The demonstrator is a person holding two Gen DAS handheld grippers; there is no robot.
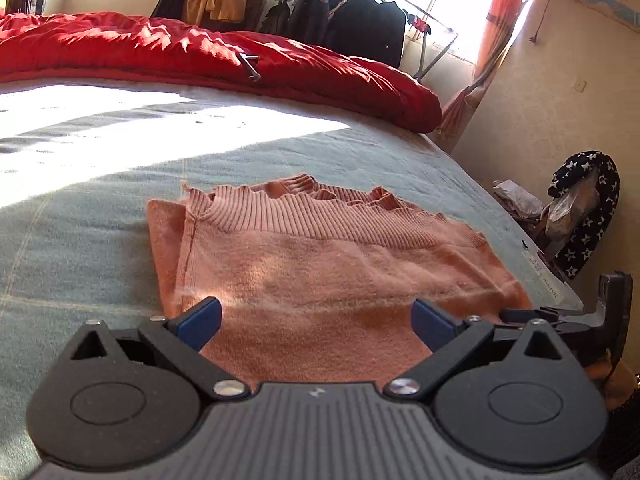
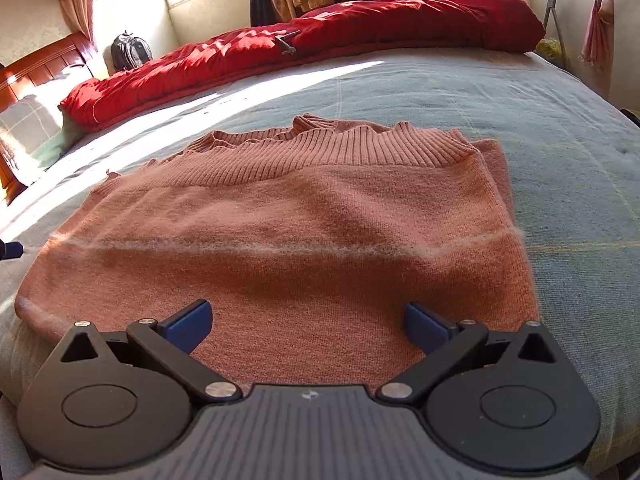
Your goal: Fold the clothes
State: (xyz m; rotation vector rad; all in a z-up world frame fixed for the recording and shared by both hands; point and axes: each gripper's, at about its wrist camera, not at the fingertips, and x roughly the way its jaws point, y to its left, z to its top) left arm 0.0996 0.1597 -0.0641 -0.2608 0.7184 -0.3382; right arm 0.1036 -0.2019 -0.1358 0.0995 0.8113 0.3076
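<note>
Bed [image 2: 560, 184] under folded sweater [image 2: 288, 216]

sweater [image 2: 280, 216]: fuzzy pink knit, ribbed hem | bed cover [image 2: 560, 152]: matt grey-blue woven cloth | quilt [image 1: 160, 52]: red, slightly shiny (crinkled) | headboard [image 2: 44, 60]: glossy wood | gripper fingers [image 1: 200, 322]: matt blue pads, black plastic

Left gripper [image 1: 316, 320] gapes above folded sweater [image 1: 320, 256].

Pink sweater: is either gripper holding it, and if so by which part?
Neither. The left gripper and right gripper are both open over the pink sweater, gripping nothing.
</note>
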